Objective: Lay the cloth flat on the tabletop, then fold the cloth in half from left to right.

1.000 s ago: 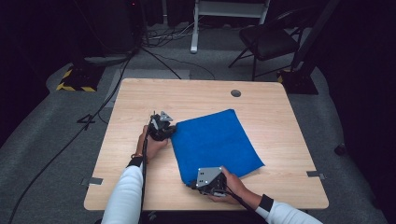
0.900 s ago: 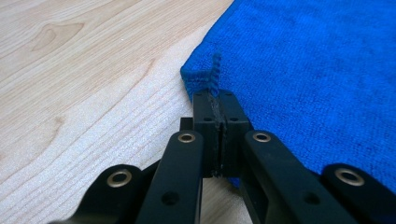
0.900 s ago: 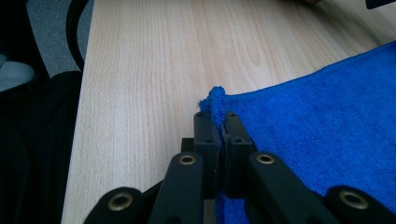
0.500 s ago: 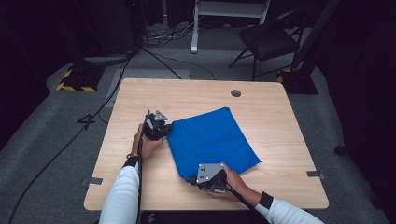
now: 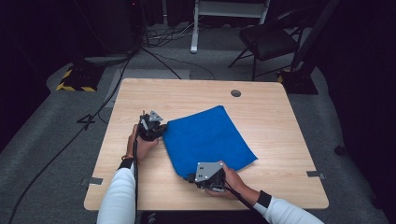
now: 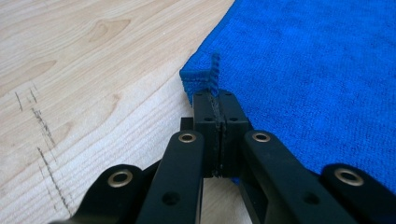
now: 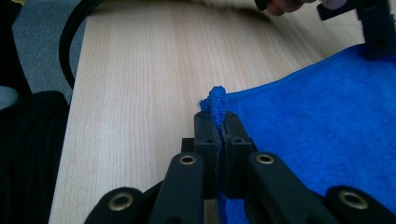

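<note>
Because I want to lift the cloth (image 5: 205, 140) evenly, my left gripper (image 6: 215, 100) and right gripper (image 7: 218, 122) each pinch one corner between closed jaws.

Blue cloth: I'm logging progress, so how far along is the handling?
Done: both grips are made. The left gripper is shut on one corner of the blue cloth, the right gripper on the neighbouring corner. In hand: holding those corners low over the table. Left: the cloth lies flat and unfolded, so any lifting or folding remains.
</note>
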